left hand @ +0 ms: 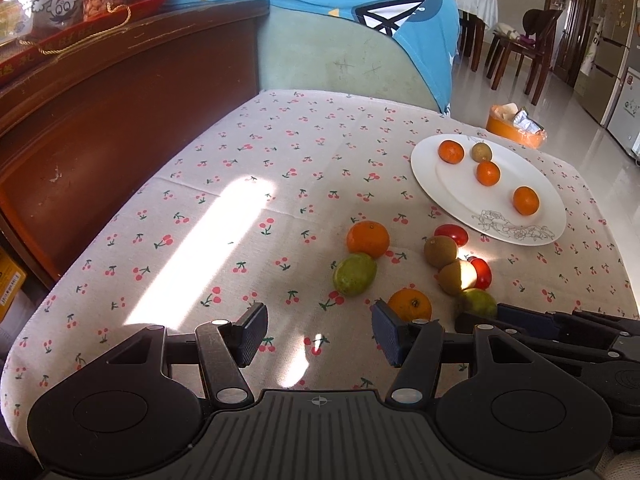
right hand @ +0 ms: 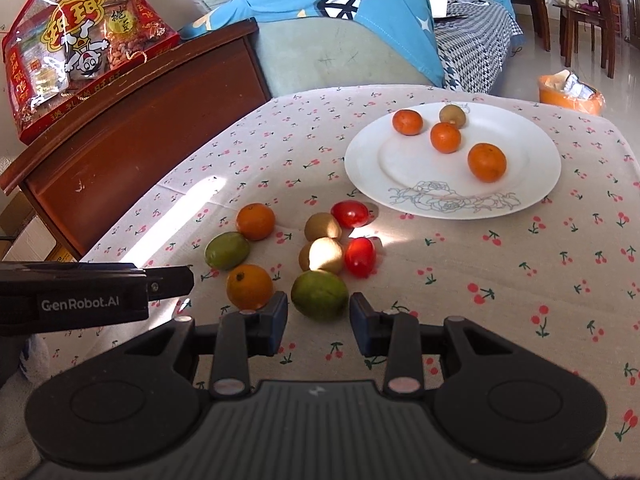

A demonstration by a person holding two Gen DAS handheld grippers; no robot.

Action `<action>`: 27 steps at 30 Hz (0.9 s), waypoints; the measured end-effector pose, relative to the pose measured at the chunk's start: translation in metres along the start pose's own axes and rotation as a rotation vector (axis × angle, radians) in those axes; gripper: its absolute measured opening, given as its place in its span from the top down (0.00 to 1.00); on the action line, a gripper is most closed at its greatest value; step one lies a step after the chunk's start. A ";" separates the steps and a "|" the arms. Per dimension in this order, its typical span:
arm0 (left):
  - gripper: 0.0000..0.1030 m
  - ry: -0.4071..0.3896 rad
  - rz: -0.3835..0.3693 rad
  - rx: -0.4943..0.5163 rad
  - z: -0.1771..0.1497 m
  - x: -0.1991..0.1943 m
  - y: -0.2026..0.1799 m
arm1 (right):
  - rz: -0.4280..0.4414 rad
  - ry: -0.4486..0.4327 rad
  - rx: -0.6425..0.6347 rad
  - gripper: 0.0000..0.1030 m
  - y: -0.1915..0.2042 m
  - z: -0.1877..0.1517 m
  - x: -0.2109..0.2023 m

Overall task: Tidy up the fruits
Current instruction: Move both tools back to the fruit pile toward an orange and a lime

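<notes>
Both tongs apart and empty: left gripper (left hand: 318,332); right gripper (right hand: 319,322) just short of green fruit (right hand: 319,294); orange (right hand: 249,286) beside.

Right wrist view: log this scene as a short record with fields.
plate: white, holds three oranges and one kiwi
loose fruit on tablecloth: two oranges, two green fruits, two kiwis, two tomatoes
right gripper: open, empty, nearest green fruit just ahead of its fingers
left gripper: open, empty, beside nearest orange
</notes>
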State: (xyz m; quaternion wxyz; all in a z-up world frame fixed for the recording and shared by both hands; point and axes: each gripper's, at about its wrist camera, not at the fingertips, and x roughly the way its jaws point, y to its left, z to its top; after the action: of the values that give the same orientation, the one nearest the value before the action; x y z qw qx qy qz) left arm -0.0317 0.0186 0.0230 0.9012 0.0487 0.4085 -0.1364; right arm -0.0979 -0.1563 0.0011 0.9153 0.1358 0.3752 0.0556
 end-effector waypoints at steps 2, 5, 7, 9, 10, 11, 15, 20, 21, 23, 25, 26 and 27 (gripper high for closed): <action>0.44 0.002 -0.005 0.004 -0.001 0.001 -0.001 | -0.007 -0.010 -0.008 0.68 0.000 -0.001 0.001; 0.44 0.004 -0.013 0.015 -0.003 0.002 -0.004 | -0.002 -0.013 0.000 0.69 -0.002 0.000 0.001; 0.44 0.007 -0.019 0.020 -0.004 0.003 -0.006 | -0.004 -0.013 0.003 0.69 -0.003 0.000 0.001; 0.44 0.007 -0.025 0.025 -0.004 0.004 -0.008 | -0.007 -0.014 0.013 0.69 -0.005 0.000 -0.001; 0.45 0.007 -0.029 0.028 -0.005 0.004 -0.009 | -0.011 -0.014 0.018 0.69 -0.006 0.000 -0.002; 0.45 0.005 -0.035 0.032 -0.005 0.004 -0.011 | -0.017 -0.015 0.021 0.69 -0.007 0.001 -0.004; 0.45 -0.001 -0.065 0.049 -0.007 0.004 -0.018 | -0.039 -0.020 0.039 0.69 -0.014 0.001 -0.009; 0.45 -0.004 -0.103 0.072 -0.009 0.008 -0.030 | -0.072 -0.023 0.061 0.69 -0.022 0.002 -0.012; 0.45 -0.004 -0.109 0.077 -0.010 0.009 -0.032 | -0.080 -0.024 0.062 0.69 -0.023 0.002 -0.013; 0.47 -0.010 -0.121 0.087 -0.011 0.010 -0.037 | -0.082 -0.025 0.069 0.69 -0.025 0.002 -0.013; 0.50 -0.018 -0.131 0.093 -0.012 0.012 -0.040 | -0.083 -0.024 0.076 0.69 -0.026 0.002 -0.013; 0.53 -0.020 -0.132 0.095 -0.012 0.013 -0.041 | -0.085 -0.024 0.077 0.69 -0.026 0.002 -0.013; 0.54 -0.019 -0.134 0.095 -0.012 0.014 -0.042 | -0.087 -0.025 0.080 0.69 -0.027 0.001 -0.013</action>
State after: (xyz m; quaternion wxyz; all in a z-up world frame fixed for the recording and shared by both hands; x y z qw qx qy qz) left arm -0.0435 -0.0221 0.0051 0.8907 0.0625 0.3952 -0.2159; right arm -0.1063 -0.1852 0.0028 0.9152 0.1565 0.3713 -0.0009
